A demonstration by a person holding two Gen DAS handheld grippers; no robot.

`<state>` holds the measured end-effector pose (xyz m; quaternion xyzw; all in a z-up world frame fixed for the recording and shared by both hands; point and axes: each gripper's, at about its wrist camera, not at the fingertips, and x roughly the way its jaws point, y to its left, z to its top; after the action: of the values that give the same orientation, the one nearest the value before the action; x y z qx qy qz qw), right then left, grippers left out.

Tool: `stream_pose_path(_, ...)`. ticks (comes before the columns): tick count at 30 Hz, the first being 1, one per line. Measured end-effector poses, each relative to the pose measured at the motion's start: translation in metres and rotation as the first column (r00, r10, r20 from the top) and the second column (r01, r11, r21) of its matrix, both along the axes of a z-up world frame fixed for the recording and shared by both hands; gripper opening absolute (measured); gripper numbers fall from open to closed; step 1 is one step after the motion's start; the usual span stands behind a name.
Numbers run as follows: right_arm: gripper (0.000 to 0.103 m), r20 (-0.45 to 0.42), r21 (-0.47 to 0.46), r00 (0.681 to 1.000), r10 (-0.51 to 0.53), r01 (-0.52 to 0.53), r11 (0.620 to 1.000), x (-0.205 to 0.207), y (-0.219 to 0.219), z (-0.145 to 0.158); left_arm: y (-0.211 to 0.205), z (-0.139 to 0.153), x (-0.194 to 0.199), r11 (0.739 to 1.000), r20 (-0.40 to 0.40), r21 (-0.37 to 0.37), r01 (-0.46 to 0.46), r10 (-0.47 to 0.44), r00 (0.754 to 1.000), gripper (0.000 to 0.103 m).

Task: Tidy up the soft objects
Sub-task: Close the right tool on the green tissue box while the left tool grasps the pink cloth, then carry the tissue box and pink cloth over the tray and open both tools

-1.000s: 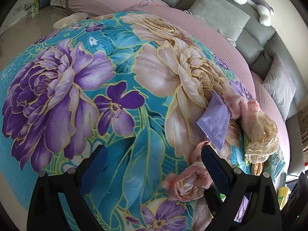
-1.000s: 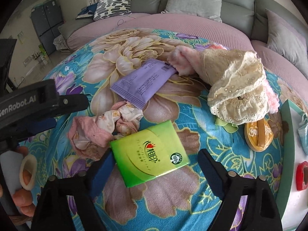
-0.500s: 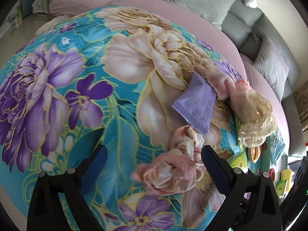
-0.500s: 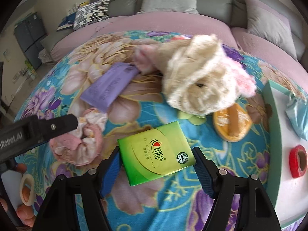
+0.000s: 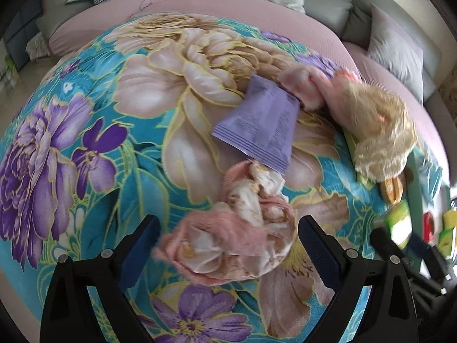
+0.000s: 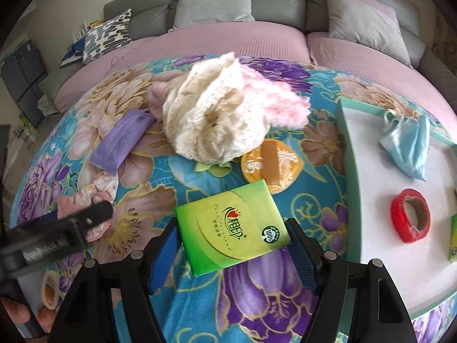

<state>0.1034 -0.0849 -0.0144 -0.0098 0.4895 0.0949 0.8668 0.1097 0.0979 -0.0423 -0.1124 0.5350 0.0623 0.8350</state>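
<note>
My right gripper (image 6: 232,235) is shut on a green tissue pack (image 6: 232,230) and holds it above the floral blanket. My left gripper (image 5: 228,228) is open with a crumpled pink cloth (image 5: 240,237) lying between its jaws on the blanket; the cloth also shows in the right wrist view (image 6: 88,197). A purple packet (image 5: 258,120) lies beyond the cloth. A cream lace and pink fluffy bundle (image 6: 220,114) sits further back, also in the left wrist view (image 5: 380,137).
A white tray with a green rim (image 6: 347,154) at the right holds a light blue cloth (image 6: 408,145), a red tape roll (image 6: 411,214) and a green pack. An orange round packet (image 6: 270,165) lies near the bundle. A sofa with cushions (image 6: 214,0) stands behind.
My right gripper closed on the green tissue pack and lifted it toward the tray side. My left gripper moved right and forward until the pink cloth lies between its jaws.
</note>
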Motion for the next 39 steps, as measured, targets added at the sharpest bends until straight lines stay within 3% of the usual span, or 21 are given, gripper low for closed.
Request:
stream_pose_path(3,0.075,0.008,0.007,1.000,-0.015,0.015,1.000,-0.001,-0.006,0.004,-0.012,-0.003,0.002,0.998,-0.009,0.054,0.031,-0.030,0.999,0.096)
stream_pose_path(6,0.075,0.017,0.007,0.999,-0.029,0.029,1.000,-0.003,-0.013,0.008,-0.024,-0.005,0.004,0.991,-0.013,0.119,0.053,-0.052,0.999,0.085)
stream_pose_path(9,0.075,0.023,0.015,0.999,-0.043,0.043,0.999,-0.003,-0.019,0.011,-0.029,-0.004,0.005,0.991,-0.007,0.118,0.067,-0.067,0.998,0.077)
stream_pose_path(13,0.075,0.029,0.022,0.997,-0.065,0.064,0.998,-0.005,-0.028,0.015,-0.033,0.002,0.005,0.991,0.007,0.105,0.080,-0.081,0.997,0.051)
stream_pose_path(16,0.075,0.031,0.032,0.996,-0.079,0.078,0.996,-0.006,-0.034,0.017,-0.038,0.010,0.003,0.993,0.014,0.088,0.084,-0.085,0.996,0.038)
stream_pose_path(19,0.075,0.032,0.039,0.995,-0.090,0.089,0.995,-0.006,-0.039,0.019,-0.035,0.018,-0.003,0.993,0.023,0.083,0.090,-0.092,0.995,0.030)
stream_pose_path(32,0.075,0.062,0.080,0.990,-0.124,0.119,0.990,-0.014,-0.056,0.032,-0.048,0.082,-0.032,0.989,0.221,0.046,0.137,-0.144,0.965,0.026)
stream_pose_path(39,0.075,0.105,0.085,0.979,-0.175,0.166,0.982,-0.024,-0.079,0.049,-0.074,0.092,-0.026,0.977,0.249,0.036,0.211,-0.213,0.945,0.026)
